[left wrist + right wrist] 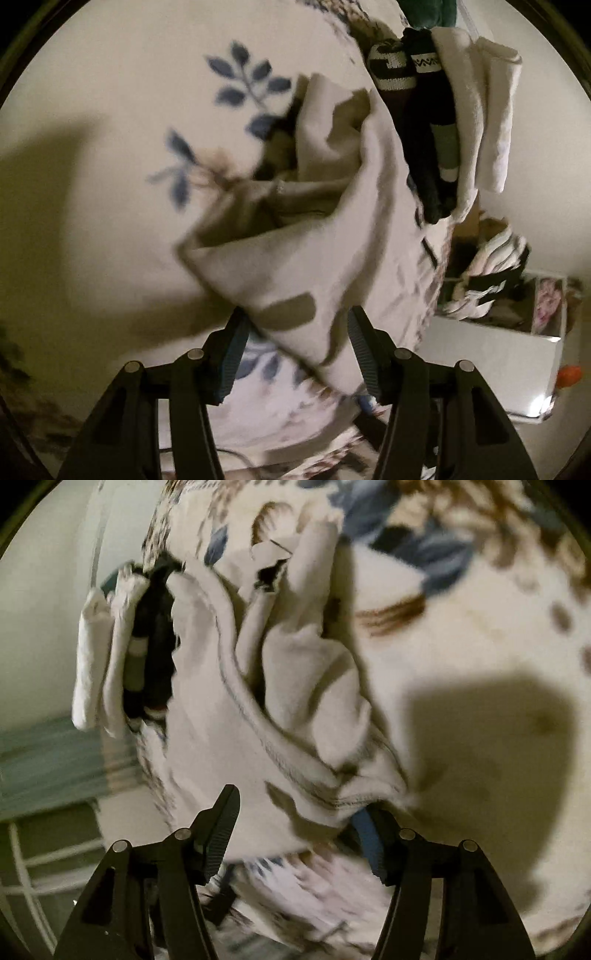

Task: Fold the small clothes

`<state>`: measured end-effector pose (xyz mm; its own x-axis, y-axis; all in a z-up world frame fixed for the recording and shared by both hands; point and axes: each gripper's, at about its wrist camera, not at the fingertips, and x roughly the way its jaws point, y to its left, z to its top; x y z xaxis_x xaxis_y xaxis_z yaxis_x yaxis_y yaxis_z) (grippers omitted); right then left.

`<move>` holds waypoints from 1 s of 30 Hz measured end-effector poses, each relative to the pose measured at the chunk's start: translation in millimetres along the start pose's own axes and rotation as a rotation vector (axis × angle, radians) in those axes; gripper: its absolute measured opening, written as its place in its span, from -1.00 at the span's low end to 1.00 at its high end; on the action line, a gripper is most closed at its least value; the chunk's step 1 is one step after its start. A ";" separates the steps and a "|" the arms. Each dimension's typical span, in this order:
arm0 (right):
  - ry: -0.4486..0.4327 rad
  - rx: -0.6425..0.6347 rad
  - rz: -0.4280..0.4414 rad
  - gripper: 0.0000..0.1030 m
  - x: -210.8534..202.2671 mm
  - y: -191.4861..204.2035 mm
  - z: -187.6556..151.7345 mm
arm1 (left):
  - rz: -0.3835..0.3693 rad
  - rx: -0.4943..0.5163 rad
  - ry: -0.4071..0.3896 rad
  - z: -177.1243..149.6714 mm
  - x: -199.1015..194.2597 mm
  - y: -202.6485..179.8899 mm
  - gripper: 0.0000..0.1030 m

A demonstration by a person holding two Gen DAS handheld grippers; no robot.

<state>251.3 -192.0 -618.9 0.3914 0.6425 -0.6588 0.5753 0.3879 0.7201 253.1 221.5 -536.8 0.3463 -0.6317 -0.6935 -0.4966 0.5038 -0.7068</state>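
Both the left gripper [295, 347] and right gripper [299, 830] stood open around the crumpled pale-grey cotton garment [314, 236] mid-frame; flattening it first seemed wise.

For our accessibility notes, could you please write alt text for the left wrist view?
A crumpled cream garment lies on a floral bedspread, its near edge between the open fingers of the left gripper. Behind it, a row of folded socks lines the bed's edge.
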 end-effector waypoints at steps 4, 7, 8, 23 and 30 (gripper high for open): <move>-0.101 0.089 0.073 -0.47 1.7 -8.8 -0.2 | 0.035 -0.043 -0.109 11.5 11.9 -4.8 -0.26; -0.146 0.102 0.066 -0.68 -5.4 -9.0 -3.9 | 0.080 0.028 -0.167 15.1 8.2 -20.8 -0.79; -0.149 0.095 0.067 -0.69 -8.0 -8.0 -6.1 | 0.089 0.047 -0.176 14.4 6.6 -24.9 -0.80; -0.061 0.033 -0.106 -0.72 -59.1 -19.2 -41.6 | 0.140 0.057 -0.024 -47.9 -20.8 18.5 -0.64; -0.081 -0.144 -0.303 -0.20 -84.6 9.3 -38.2 | 0.238 0.142 -0.034 -44.3 -53.9 14.0 -0.06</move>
<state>196.1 -217.4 -548.2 0.2769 0.4313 -0.8587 0.5695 0.6461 0.5082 192.3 236.5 -503.2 0.2606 -0.4670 -0.8450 -0.4516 0.7146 -0.5342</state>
